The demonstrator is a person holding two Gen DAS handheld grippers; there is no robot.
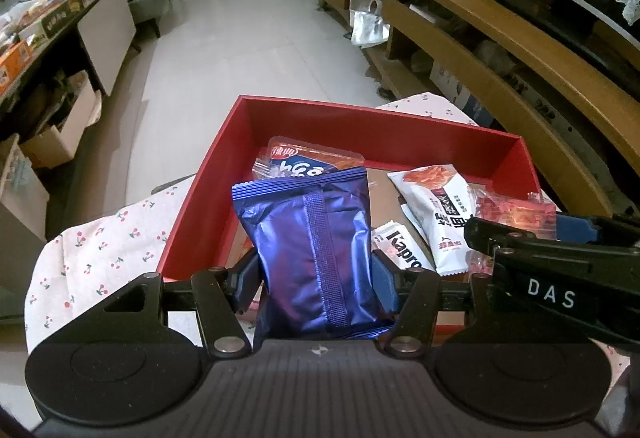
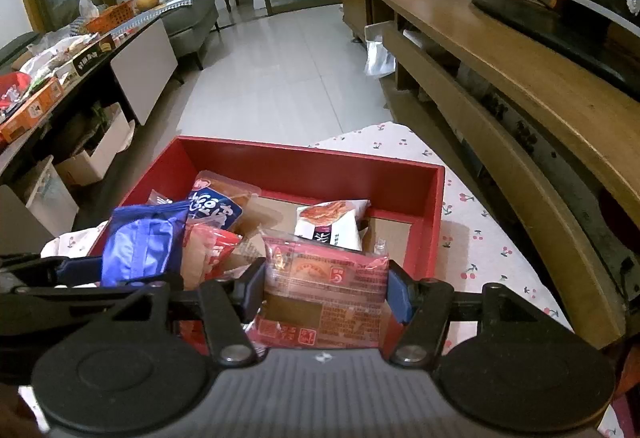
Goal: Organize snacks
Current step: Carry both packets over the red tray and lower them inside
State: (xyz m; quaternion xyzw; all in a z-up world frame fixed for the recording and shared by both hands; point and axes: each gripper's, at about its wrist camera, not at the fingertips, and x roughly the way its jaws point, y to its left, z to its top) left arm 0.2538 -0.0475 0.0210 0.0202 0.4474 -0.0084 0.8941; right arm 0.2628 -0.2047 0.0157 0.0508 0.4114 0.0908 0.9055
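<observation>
Left gripper (image 1: 316, 280) fingers pinch a blue packet (image 1: 316, 238) — label side hidden; right gripper (image 2: 326, 292) fingers pinch a red packet (image 2: 326, 278) — print illegible; "Kapro" (image 1: 400, 248) cut off.

Dim indoor light is casting soft glare on the floor (image 1: 256, 49); fisheye distortion is bending and darkening edges around it.

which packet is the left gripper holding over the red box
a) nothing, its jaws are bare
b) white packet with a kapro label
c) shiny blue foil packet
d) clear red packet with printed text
c: in the left wrist view the left gripper has its jaws closed on both sides of the shiny blue foil packet, held above the red box; the clear red packet sits in the right gripper.
</observation>
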